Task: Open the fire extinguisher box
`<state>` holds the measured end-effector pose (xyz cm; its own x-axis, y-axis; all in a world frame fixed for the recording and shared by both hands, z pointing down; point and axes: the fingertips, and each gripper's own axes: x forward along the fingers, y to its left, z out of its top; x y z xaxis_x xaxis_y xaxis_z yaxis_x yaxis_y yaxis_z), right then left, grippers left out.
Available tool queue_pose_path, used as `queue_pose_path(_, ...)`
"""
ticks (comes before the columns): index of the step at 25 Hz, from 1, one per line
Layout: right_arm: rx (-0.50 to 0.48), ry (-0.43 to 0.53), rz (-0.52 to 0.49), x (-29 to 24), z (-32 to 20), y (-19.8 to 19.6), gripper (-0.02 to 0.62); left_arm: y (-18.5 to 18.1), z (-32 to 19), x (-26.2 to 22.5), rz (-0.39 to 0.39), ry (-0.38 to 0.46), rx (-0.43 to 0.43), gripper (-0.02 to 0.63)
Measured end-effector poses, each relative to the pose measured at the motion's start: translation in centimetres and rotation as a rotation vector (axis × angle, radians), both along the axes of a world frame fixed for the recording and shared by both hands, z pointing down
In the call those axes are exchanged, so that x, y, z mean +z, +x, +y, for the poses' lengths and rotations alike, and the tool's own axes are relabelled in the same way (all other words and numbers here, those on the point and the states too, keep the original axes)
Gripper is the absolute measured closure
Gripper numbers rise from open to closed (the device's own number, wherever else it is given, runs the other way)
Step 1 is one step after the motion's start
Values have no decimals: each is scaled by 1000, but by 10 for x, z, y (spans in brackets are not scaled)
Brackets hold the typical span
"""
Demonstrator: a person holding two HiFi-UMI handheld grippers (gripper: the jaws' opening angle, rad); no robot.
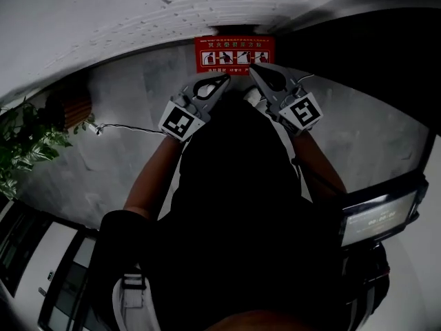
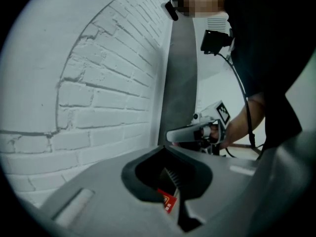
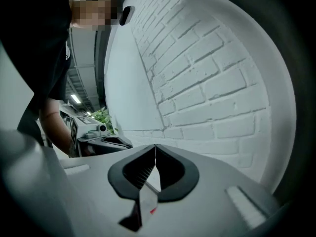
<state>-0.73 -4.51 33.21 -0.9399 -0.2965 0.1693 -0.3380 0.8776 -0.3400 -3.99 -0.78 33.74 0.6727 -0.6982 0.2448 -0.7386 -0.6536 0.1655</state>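
The fire extinguisher box (image 1: 234, 54) shows as a red top with white instruction pictures, against the foot of the brick wall. My left gripper (image 1: 224, 79) hangs just in front of its near edge with the jaws together and nothing in them. My right gripper (image 1: 253, 68) points at the box's right part, also shut and empty. In the left gripper view the closed jaws (image 2: 168, 147) show a sliver of the red label (image 2: 168, 200) through the gap below, and the right gripper (image 2: 193, 133) is beyond. In the right gripper view the tips (image 3: 156, 146) meet.
A white brick wall (image 1: 207, 5) rises behind the box. A potted plant (image 1: 27, 143) stands at the left, with a brown object (image 1: 69, 107) and a thin cable (image 1: 131, 126) on the grey floor. A device with a screen (image 1: 379, 219) hangs at the person's right side.
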Motion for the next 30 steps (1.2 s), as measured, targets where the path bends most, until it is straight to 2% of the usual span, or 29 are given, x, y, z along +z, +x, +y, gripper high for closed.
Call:
queue_pose_path(3,51,-10,-5,32,-4,-5,584,-6,-9,33,1,-17,11,606)
queue_pose_path(7,110,-75,24,67,1,-8,584,-4,-13,68,26,-41,31,604)
queue_pose_path(14,204,-142,2,137,-2,-5,584,-5,-22,136,29,-108,34,606)
queue_pose_path(19,266,-203,-13,176,1,1,584,-2,-20,180,11,-165,29,606)
queue_pose_path(30,401,-349,-2,270,10,18,584,15,-15,265,-9,-236,25,606)
